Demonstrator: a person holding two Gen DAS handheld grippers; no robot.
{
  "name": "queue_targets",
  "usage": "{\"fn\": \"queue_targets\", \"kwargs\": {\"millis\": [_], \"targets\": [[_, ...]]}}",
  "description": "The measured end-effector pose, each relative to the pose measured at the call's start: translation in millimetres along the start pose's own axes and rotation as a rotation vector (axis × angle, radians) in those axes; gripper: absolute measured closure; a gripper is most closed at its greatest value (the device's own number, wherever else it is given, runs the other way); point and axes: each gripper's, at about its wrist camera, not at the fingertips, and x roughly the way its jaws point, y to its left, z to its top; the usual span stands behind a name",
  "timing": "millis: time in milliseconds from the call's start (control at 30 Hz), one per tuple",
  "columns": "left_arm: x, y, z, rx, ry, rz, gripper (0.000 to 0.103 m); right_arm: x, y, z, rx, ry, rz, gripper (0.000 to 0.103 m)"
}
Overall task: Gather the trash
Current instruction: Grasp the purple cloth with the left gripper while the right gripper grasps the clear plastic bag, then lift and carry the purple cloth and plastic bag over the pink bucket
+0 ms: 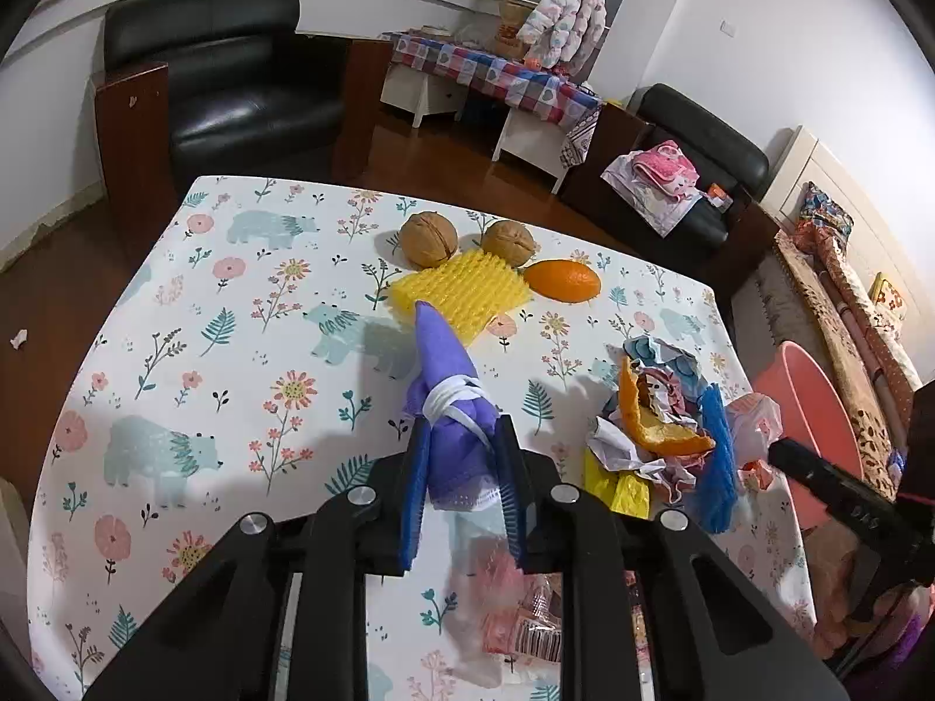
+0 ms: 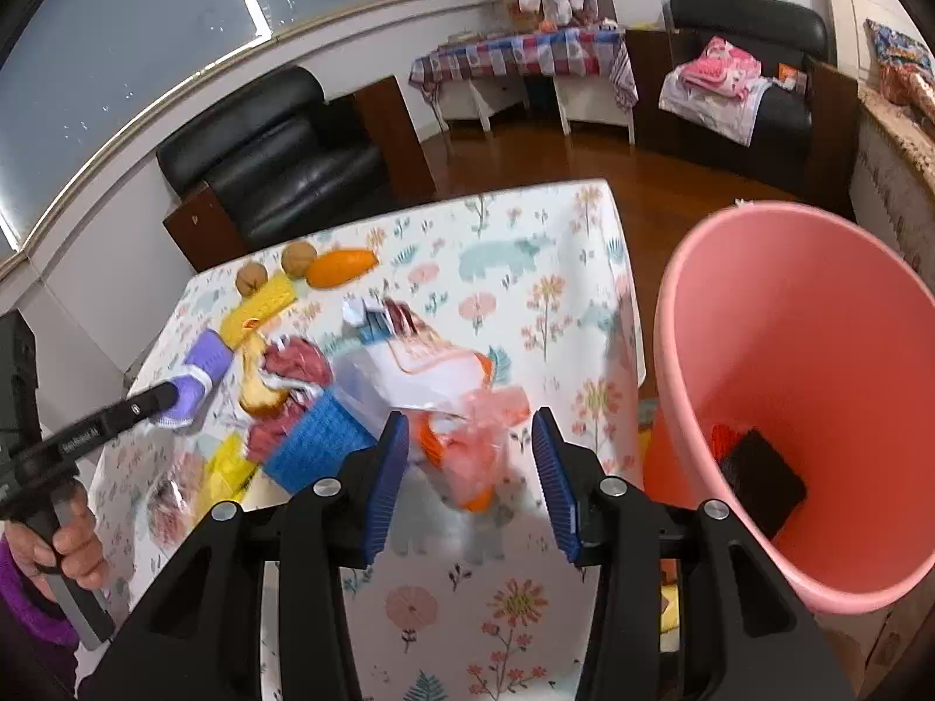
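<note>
Our left gripper (image 1: 459,455) pinches the purple mask (image 1: 450,403) mid-table. Right gripper (image 2: 470,467) sits half-wide around a pink bag (image 2: 479,438), unpinched, beside the table's bin-side edge (image 2: 634,350).

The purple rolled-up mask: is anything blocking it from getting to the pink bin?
Yes. The trash pile lies on the table between the purple mask, held in the left tongs, and the pink bin beside the table. Lifting it over should clear that.

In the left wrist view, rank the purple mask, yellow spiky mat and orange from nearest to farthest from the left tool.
1. Purple mask: between the left tool's fingers.
2. Yellow spiky mat: just beyond the mask's tip.
3. Orange: farther back, right of the mat.
</note>
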Motion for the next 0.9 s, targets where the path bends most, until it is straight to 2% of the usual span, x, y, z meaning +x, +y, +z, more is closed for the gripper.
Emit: {"fn": "queue_targets", "kwargs": {"millis": [233,300,500,900], "targets": [[-3.8,-3.4,-0.9,0.007,-0.006,-0.004,0.085,7.6,-3.6,-7.8,0.031,0.019,0.039,0.059],[-6.0,-5.8,-0.5,0.013,-0.009,-0.004,0.085,5.3,-5.0,-7.4,0.04,0.013,0.052,0.078],[-12.8,-11.5,2.0,0.016,-0.03,0.001,0.085,-6.2,-4.9,-9.6,0.04,-0.011,0.091,0.092],[-35.8,-29.1,10.5,0.03,-0.077,-0.019,0.085,-54.0,16.3,-6.5,-0.019,-0.12,0.139,0.092]]}}
